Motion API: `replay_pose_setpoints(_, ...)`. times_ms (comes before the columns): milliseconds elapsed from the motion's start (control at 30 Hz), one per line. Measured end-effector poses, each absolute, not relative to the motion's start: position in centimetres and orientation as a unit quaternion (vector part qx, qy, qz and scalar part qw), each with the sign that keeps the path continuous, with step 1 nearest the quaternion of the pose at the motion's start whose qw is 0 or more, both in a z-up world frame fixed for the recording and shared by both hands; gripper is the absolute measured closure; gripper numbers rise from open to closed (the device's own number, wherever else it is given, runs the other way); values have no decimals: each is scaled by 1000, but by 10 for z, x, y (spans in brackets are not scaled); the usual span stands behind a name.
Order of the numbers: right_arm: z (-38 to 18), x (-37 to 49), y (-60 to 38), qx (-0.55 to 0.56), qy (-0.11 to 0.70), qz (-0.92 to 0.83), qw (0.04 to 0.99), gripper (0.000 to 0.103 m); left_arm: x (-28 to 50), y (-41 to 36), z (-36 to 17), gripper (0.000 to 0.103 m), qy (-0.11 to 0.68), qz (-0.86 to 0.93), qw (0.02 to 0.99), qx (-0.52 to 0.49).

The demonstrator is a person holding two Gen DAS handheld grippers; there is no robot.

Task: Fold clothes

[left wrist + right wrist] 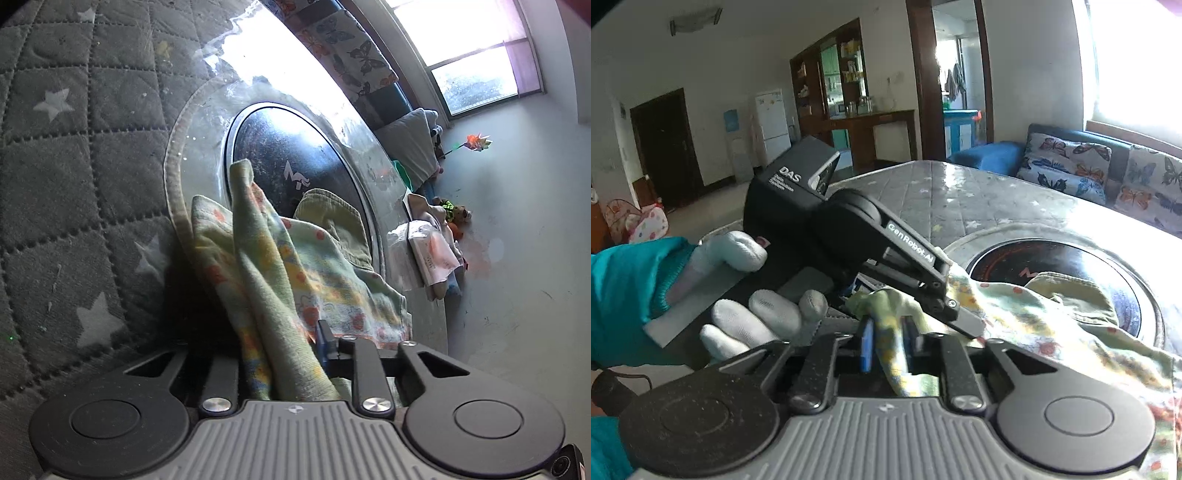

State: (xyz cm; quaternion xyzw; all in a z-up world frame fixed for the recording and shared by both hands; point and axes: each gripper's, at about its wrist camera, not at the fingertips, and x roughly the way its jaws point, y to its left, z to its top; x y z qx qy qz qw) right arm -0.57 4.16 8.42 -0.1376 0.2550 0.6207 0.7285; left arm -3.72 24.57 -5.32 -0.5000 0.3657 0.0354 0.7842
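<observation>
Both the left gripper (295, 343) and right gripper (890, 343) pinch the soft green flowery cloth (266, 266) tight, near the round black cooktop (1052, 266).

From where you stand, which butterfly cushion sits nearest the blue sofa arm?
The left cushion, fully in view, right beside the blue sofa arm. The other cushion sits further right, cut off by the picture's edge.

Home, living room. Blue sofa (990, 157) with butterfly-print cushions (1067, 162) under bright window (476, 59). White fridge (772, 123) by far wall, dark wooden door (665, 147), wood shelf unit (846, 74) stocked with bottles. Quilted star-pattern cover (74, 147) on desk. Stuffed toys (456, 214) and paper pinwheel (478, 142) against wall.
</observation>
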Motion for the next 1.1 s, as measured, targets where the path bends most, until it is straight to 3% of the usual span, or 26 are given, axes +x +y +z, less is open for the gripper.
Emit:
replay_pose_setpoints(433, 67, 103, -38, -93, 307, 430, 844, 44, -36, 241, -49, 80, 371, 39, 799, -472)
replay_pose_setpoints(833, 25, 161, -71, -9, 361, 360, 860, 38, -29, 236, -45, 79, 379, 50, 806, -452)
replay_pose_setpoints(900, 27, 157, -67, -13, 359, 371, 856, 48, -27, 235, -44, 79, 381, 52, 807, -448)
replay_pose_setpoints(967, 28, 156, -62, -15, 360, 376, 854, 70, -25, 234, -43, 79, 383, 53, 809, -443)
replay_pose_setpoints(1100, 31, 154, -62, 5, 370, 375, 850, 89, -23, 231, -41, 81, 388, 55, 814, -429)
